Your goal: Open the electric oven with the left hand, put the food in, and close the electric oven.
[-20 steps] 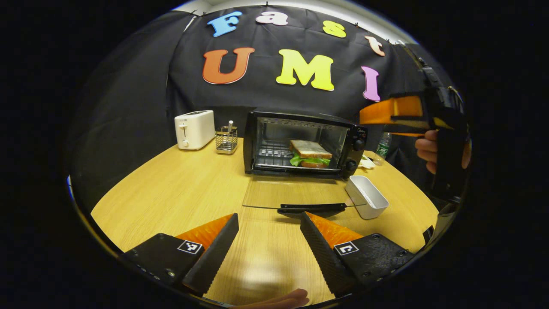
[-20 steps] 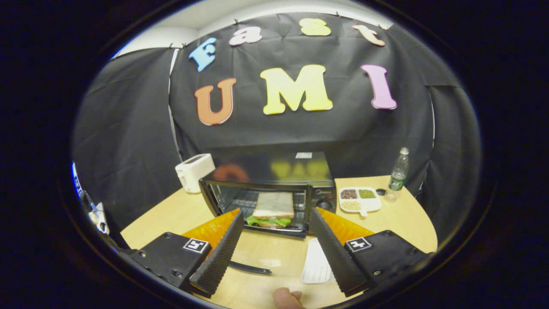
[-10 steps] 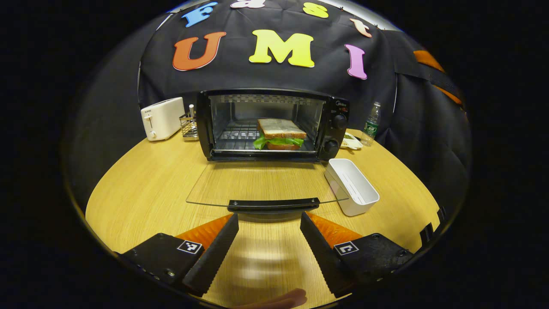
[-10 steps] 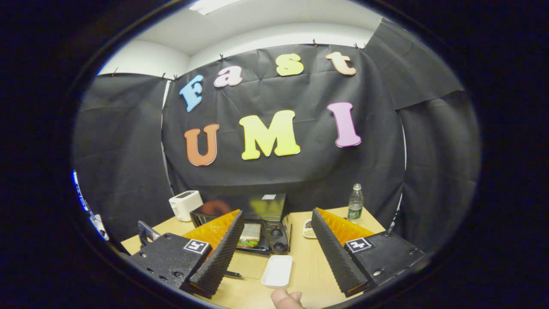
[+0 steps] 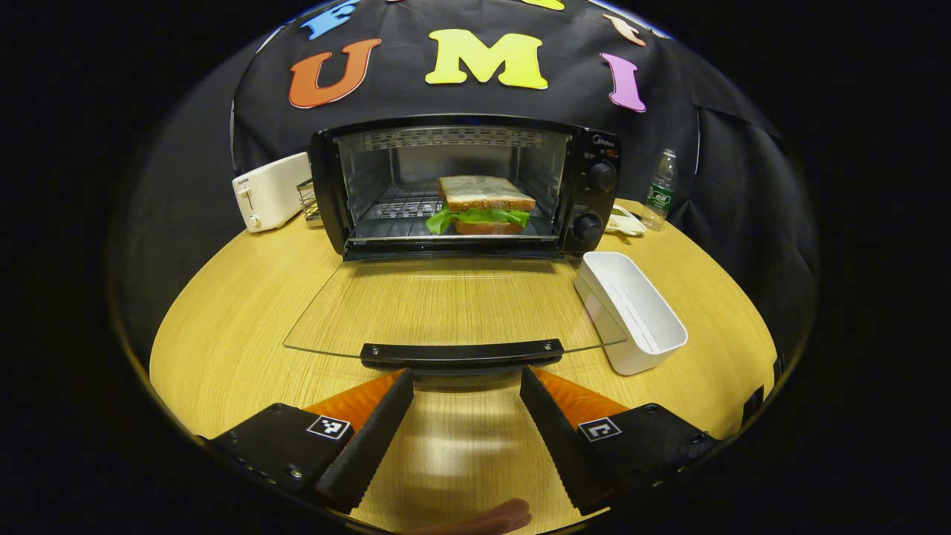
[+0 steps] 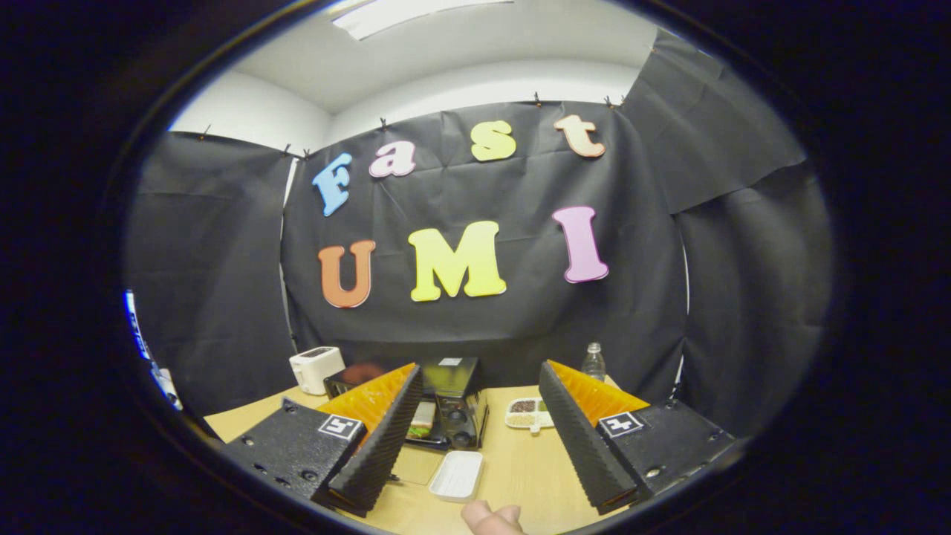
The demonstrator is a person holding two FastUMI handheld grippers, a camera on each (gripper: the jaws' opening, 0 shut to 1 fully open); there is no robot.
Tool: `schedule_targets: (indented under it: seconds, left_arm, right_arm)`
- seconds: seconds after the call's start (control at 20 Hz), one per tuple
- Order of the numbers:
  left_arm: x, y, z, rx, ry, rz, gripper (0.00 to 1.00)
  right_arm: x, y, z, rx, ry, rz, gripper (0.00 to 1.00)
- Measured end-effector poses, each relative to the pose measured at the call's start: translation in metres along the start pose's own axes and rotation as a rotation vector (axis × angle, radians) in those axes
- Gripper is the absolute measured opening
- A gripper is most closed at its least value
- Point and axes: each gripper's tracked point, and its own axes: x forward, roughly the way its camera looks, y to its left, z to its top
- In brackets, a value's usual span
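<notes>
The black electric oven (image 5: 594, 200) stands on the wooden table with its glass door (image 5: 446, 308) folded down flat. A sandwich (image 5: 483, 204) with lettuce lies on the rack inside. My left gripper (image 5: 466, 401) is open, just in front of the door's black handle (image 5: 461, 353), holding nothing. In the right gripper view the oven (image 6: 455, 401) is small and far off, partly hidden behind a finger, with the sandwich (image 6: 421, 429) just visible. My right gripper (image 6: 479, 412) is open and empty, held high and back from the table.
A white rectangular tray (image 5: 631, 312) sits right of the door. A white toaster (image 5: 269, 193) and a wire holder (image 5: 306, 200) stand left of the oven. A water bottle (image 5: 659, 189) and a divided dish (image 6: 526, 414) are at the back right.
My left gripper has swung to face the oven squarely and come closer to the door handle. The right gripper has drawn back and up, away from the oven.
</notes>
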Motion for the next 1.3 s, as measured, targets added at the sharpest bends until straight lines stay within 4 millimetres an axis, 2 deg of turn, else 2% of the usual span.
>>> schedule_targets:
  seconds: [0.15, 0.45, 0.5, 0.55, 0.7, 1.05, 1.2, 1.3]
  left_arm:
    - [0.004, 0.001, 0.000, 0.013, 0.011, 0.018, 0.95]
    - [0.004, 0.001, 0.004, 0.030, 0.011, 0.028, 0.95]
    - [0.003, 0.001, 0.005, 0.032, 0.007, 0.027, 0.95]
    - [0.003, 0.001, 0.006, 0.029, 0.005, 0.026, 0.95]
    - [0.001, 0.002, 0.008, 0.024, -0.005, 0.026, 0.95]
    - [-0.011, 0.003, 0.029, 0.025, -0.066, 0.034, 0.95]
    - [-0.017, 0.004, 0.046, 0.023, -0.105, 0.032, 0.95]
    - [-0.022, 0.007, 0.058, 0.021, -0.132, 0.035, 0.95]
  right_arm:
    - [-0.004, -0.002, -0.002, 0.011, -0.006, 0.008, 0.96]
    - [-0.001, -0.009, -0.009, 0.038, 0.013, -0.003, 0.96]
    - [0.000, -0.010, -0.008, 0.039, 0.012, -0.007, 1.00]
    - [0.000, -0.009, -0.007, 0.036, 0.011, -0.010, 0.96]
    - [-0.002, -0.007, -0.007, 0.031, 0.008, -0.005, 0.96]
    - [-0.003, -0.011, -0.011, 0.049, 0.013, -0.014, 0.96]
    - [-0.005, -0.014, -0.010, 0.043, 0.011, -0.023, 0.96]
    - [-0.004, -0.014, -0.009, 0.039, 0.011, -0.026, 1.00]
